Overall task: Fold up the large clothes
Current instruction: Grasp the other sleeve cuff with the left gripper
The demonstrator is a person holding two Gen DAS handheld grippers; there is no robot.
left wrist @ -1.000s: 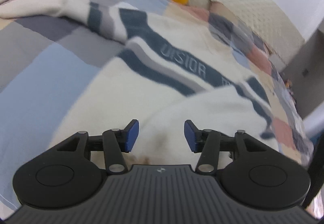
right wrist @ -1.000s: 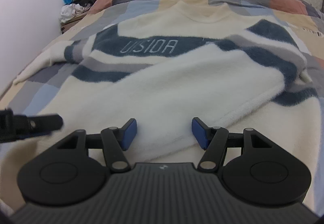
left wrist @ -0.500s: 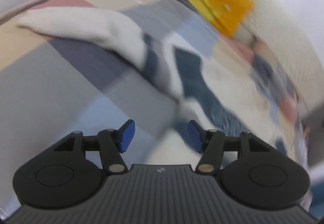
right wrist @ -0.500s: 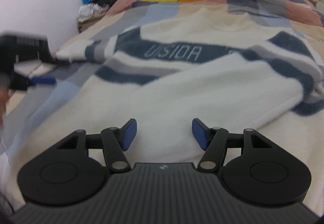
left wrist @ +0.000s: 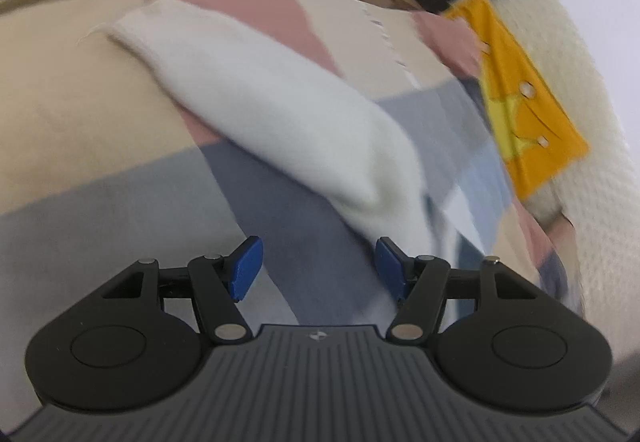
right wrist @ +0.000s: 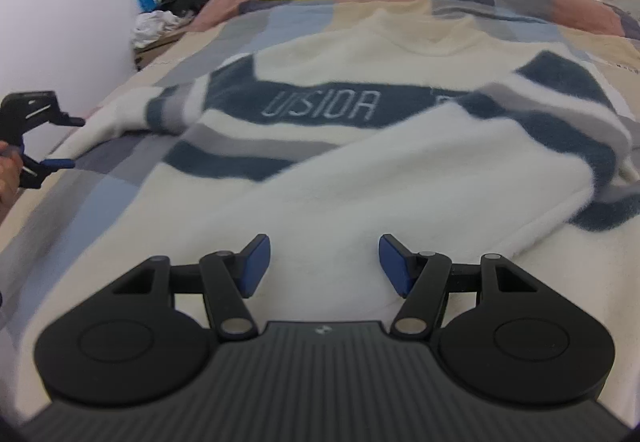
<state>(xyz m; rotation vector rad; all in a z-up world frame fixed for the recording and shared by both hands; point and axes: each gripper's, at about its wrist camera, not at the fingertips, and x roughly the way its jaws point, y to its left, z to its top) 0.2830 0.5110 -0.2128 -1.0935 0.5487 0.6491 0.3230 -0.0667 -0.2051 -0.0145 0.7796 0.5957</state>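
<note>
We hold our left gripper [left wrist: 316, 264] with jaws apart and empty, the sweater's outstretched sleeve [left wrist: 280, 110] lying just ahead of it on the patchwork bedspread [left wrist: 80, 130]. Our right gripper [right wrist: 324, 262], likewise unclenched, hovers over the sweater [right wrist: 360, 170], its striped chest ahead.

Cream, navy-striped sweater [right wrist: 360, 162]; seemingly checked bedspread [right wrist: 248, 30]

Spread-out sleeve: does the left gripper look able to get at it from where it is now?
Probably yes. The left gripper is open and empty, and the sleeve lies flat on the patchwork bedspread just ahead, with nothing between.
</note>
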